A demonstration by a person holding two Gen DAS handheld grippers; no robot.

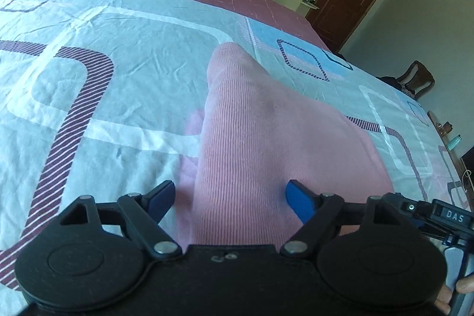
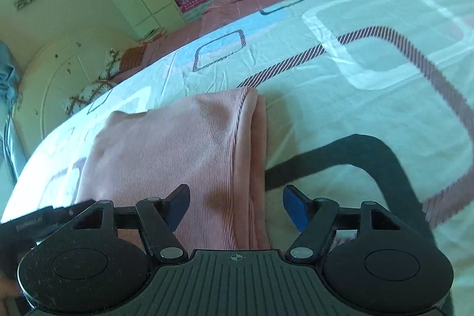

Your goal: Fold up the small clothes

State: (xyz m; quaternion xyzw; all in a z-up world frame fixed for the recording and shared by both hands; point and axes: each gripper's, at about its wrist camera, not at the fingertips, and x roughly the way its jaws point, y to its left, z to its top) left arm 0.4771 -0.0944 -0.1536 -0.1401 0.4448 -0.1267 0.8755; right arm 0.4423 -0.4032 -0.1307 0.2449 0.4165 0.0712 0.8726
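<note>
Pink cloth point(image 1: 260, 138): lies folded on the bed sheet point(image 1: 118, 73), soft, light, ribbed, I think.
My left claw point(image 1: 231, 199): wide, holds nothing.
My right claw point(image 2: 236, 205): wide, empty.
Hold: pinch a doubled edge.

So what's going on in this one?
A person holding a gripper in each hand is folding a pink ribbed garment on a patterned bedsheet. The garment lies folded flat. The left gripper and right gripper both stand open over its near edge, gripping nothing.
</note>
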